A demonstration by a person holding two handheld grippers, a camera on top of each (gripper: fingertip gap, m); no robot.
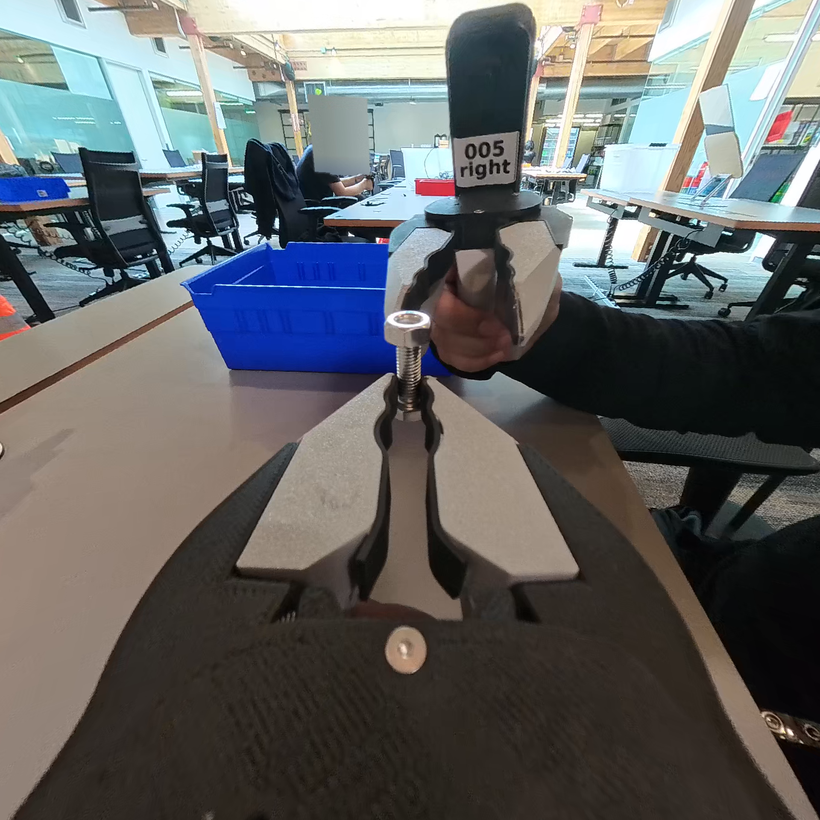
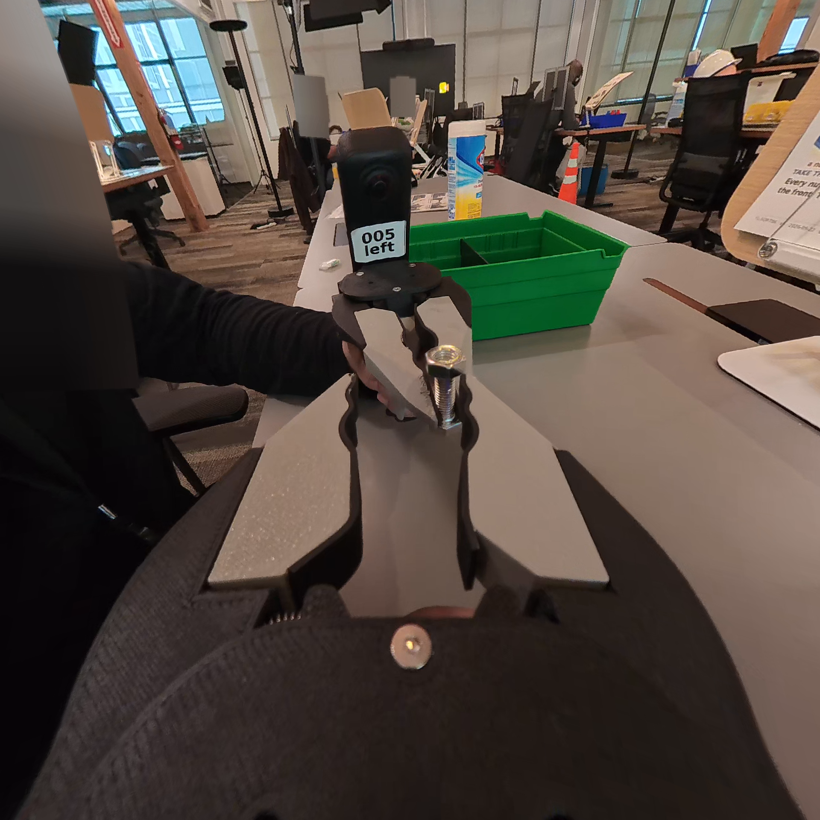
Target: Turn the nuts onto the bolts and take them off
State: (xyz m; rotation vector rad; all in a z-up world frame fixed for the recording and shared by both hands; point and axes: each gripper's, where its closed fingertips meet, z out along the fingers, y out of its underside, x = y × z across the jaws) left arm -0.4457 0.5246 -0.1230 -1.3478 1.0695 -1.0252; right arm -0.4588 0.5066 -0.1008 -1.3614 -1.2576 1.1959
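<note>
A silver bolt [image 1: 408,366] stands upright, head down, with a hex nut [image 1: 407,326] at the top of its thread. My left gripper [image 1: 408,388] is shut on the bolt's lower shaft, just above the grey table [image 1: 133,421]. My right gripper [image 1: 459,321] is open, held by a hand just right of the nut and not touching it. In the right wrist view, the bolt [image 2: 446,395] and nut [image 2: 443,359] stand close inside the right finger of my open right gripper [image 2: 408,399]. The left gripper [image 2: 426,401] faces it from the far side.
A blue bin [image 1: 288,319] stands on the table behind the bolt. A green divided bin [image 2: 532,275] and a wipes canister [image 2: 466,171] stand farther along the table. A white pad [image 2: 772,372] and a sign board [image 2: 776,177] are on the right. Office chairs and desks surround. Both grippers' tips are close together, under 4 cm apart.
</note>
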